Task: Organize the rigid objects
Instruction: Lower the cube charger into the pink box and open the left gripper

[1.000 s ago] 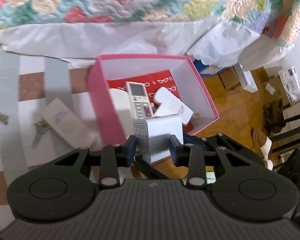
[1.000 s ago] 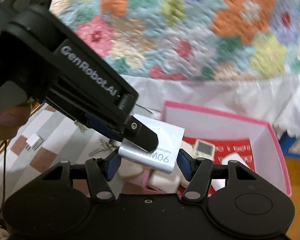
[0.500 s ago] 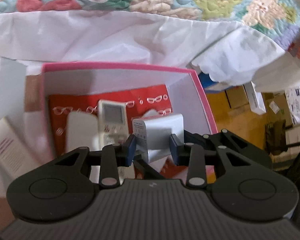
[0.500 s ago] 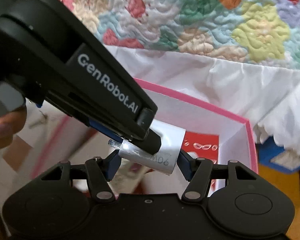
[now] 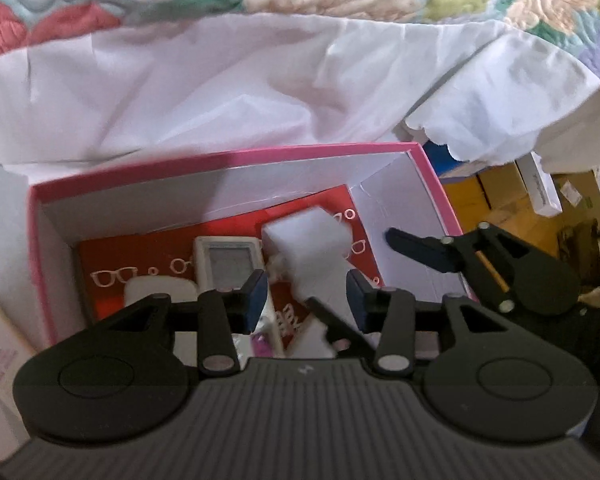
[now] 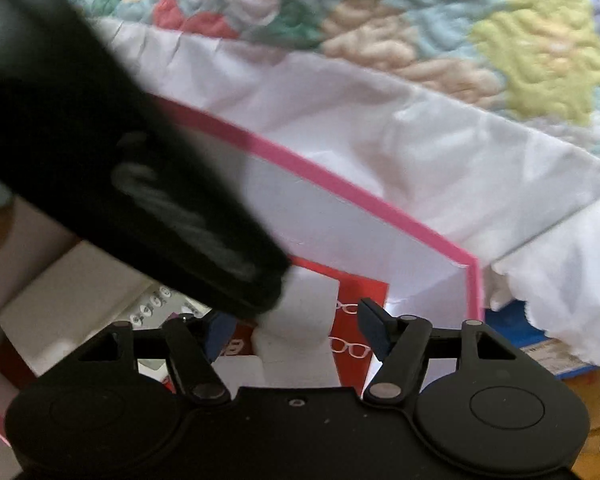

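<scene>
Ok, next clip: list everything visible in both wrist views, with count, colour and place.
box: one, pink outside, white inside, on the bed below the white sheet.
red sheet: one, red with white glasses print, lining the box floor.
charger block: one, silvery white, blurred, inside the box between the left fingers.
remote: one, white with grey screen, in the box left of the block.
white slab: one, in the box beside the remote.
flat white case: one, outside the box at left.
quilt: one, floral, behind.
white sheet: one, under the quilt.
cartons: several, on the wooden floor at right.
left hand-held gripper: black, open.
right hand-held gripper: black, open.
</scene>
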`<state>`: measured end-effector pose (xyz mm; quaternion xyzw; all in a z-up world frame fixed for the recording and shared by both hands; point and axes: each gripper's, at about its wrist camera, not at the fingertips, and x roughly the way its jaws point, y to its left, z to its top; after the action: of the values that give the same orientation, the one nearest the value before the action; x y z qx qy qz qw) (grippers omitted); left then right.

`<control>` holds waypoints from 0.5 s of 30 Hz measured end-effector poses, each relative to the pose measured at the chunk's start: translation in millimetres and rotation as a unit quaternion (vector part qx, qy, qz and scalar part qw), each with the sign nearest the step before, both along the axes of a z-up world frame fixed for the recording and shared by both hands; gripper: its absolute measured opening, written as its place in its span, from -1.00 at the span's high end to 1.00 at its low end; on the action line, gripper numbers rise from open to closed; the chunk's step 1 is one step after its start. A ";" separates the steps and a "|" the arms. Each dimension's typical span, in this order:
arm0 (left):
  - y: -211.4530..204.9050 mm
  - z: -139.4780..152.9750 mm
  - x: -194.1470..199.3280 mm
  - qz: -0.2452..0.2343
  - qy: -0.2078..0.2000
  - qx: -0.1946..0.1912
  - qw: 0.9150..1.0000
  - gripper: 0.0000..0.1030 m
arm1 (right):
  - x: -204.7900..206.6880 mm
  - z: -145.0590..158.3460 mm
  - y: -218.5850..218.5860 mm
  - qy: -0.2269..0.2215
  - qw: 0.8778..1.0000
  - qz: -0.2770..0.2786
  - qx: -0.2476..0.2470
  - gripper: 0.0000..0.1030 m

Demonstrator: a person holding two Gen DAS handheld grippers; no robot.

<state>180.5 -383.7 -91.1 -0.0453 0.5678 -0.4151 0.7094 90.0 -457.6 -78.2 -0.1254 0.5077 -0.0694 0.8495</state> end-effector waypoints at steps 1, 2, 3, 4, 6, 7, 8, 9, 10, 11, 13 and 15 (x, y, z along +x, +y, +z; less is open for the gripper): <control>4.3 2.5 -0.1 -0.003 -0.005 0.001 1.000 0.18 | -4.1 2.9 -1.5 -0.003 1.000 -0.010 0.011 -0.37; 8.8 5.0 -0.6 -0.006 -0.009 0.004 1.000 0.18 | -8.1 5.8 -2.0 -0.008 1.000 -0.017 0.022 -0.37; 13.1 7.2 -0.4 -0.009 -0.011 0.009 1.000 0.18 | -12.1 8.6 -1.5 -0.012 0.999 -0.020 0.030 -0.37; 19.4 10.4 -1.2 -0.013 -0.015 0.014 1.000 0.18 | -12.9 11.2 -0.5 -0.014 0.999 -0.021 0.035 -0.37; 33.1 19.2 -3.2 -0.019 -0.023 0.019 0.999 0.18 | -21.7 20.9 5.8 -0.030 0.999 -0.023 0.037 -0.37; 40.0 24.5 -4.9 -0.024 -0.027 0.021 0.999 0.18 | -23.9 25.9 8.8 -0.042 0.998 -0.025 0.043 -0.37; 47.7 30.6 -6.8 -0.029 -0.033 0.024 0.999 0.18 | -29.5 31.5 12.6 -0.052 0.997 -0.027 0.052 -0.37; 55.1 36.9 -8.5 -0.033 -0.039 0.026 0.998 0.18 | -34.6 37.6 15.8 -0.060 0.996 -0.029 0.062 -0.37; 62.9 43.6 -10.7 -0.036 -0.045 0.028 0.998 0.18 | -39.5 43.0 20.0 -0.066 0.995 -0.031 0.075 -0.37; 70.7 50.8 -13.3 -0.039 -0.051 0.030 0.997 0.18 | -42.0 48.2 22.7 -0.070 0.993 -0.032 0.088 -0.37; 85.7 63.9 -17.5 -0.040 -0.058 0.031 0.997 0.18 | -47.5 60.3 33.0 -0.071 0.990 -0.031 0.117 -0.37; 101.2 76.7 -21.9 -0.040 -0.068 0.032 0.996 0.13 | -52.0 71.7 44.9 -0.066 0.988 -0.026 0.141 -0.37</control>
<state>158.6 -282.5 -14.5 0.0287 0.5326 -0.4272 0.7301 38.0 -412.7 -6.5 0.0132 0.4579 -0.0274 0.8885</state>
